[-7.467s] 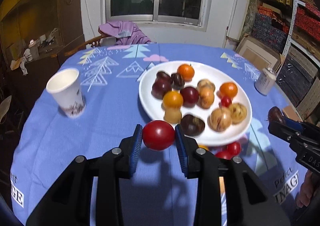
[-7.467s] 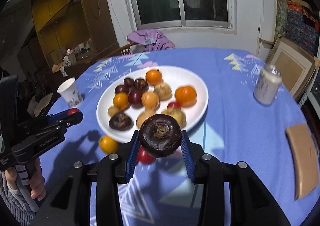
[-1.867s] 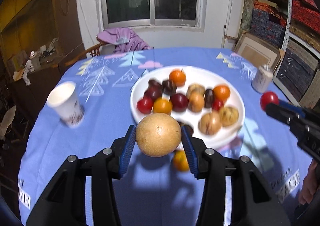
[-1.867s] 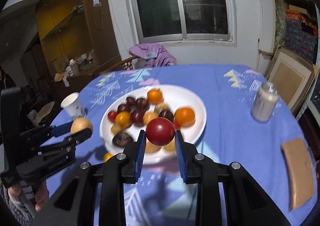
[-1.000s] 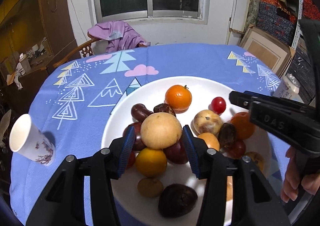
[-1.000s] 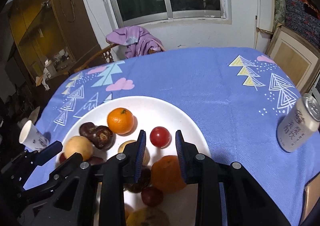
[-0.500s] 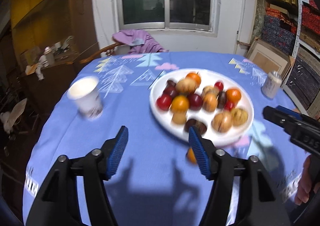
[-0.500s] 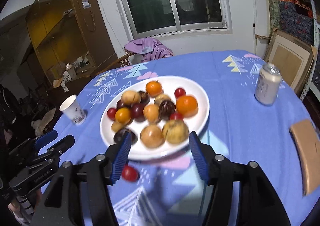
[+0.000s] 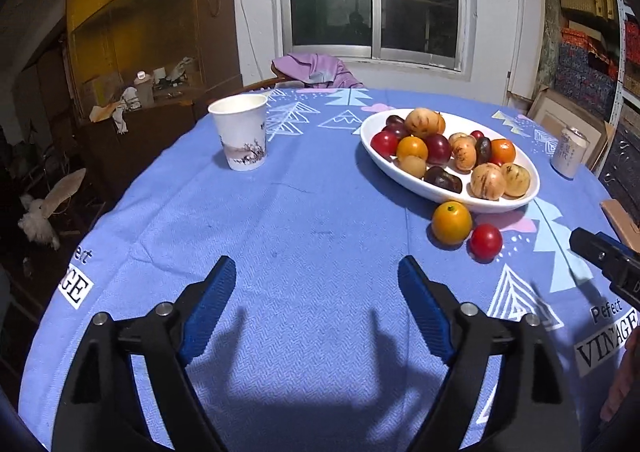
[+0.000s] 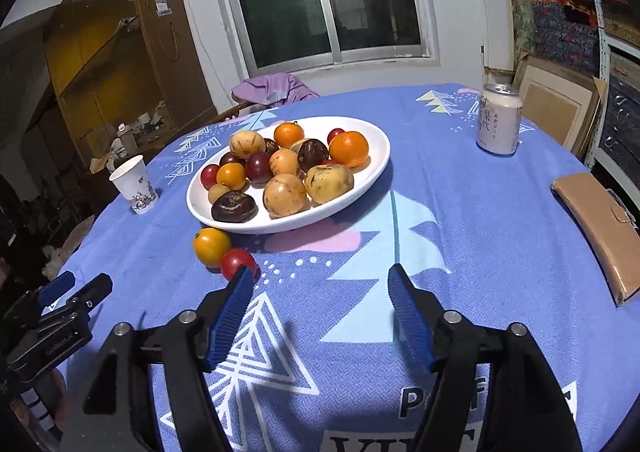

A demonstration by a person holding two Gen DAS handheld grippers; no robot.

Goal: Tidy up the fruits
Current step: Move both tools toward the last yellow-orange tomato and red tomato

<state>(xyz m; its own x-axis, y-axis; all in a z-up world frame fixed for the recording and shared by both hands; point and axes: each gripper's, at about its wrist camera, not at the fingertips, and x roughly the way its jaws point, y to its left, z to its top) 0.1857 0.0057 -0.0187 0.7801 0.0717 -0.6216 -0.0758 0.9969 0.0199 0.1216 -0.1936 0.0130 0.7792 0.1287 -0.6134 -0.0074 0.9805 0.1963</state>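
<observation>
Now both grippers, left gripper (image 9: 316, 304) and right gripper (image 10: 320, 308), are hovering back with jaws apart and empty, their fruits delivered to the plate (image 10: 376, 168), leaving orange (image 9: 452, 222) and tomato (image 9: 485, 241) waiting on the tabletop (image 9: 280, 220).

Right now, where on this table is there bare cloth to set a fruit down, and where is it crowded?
Bare cloth lies between the paper cup, the white plate and the open left tongs; also between the can and brown wallet. The plate is piled full, with an orange fruit and red fruit beside its near rim.
</observation>
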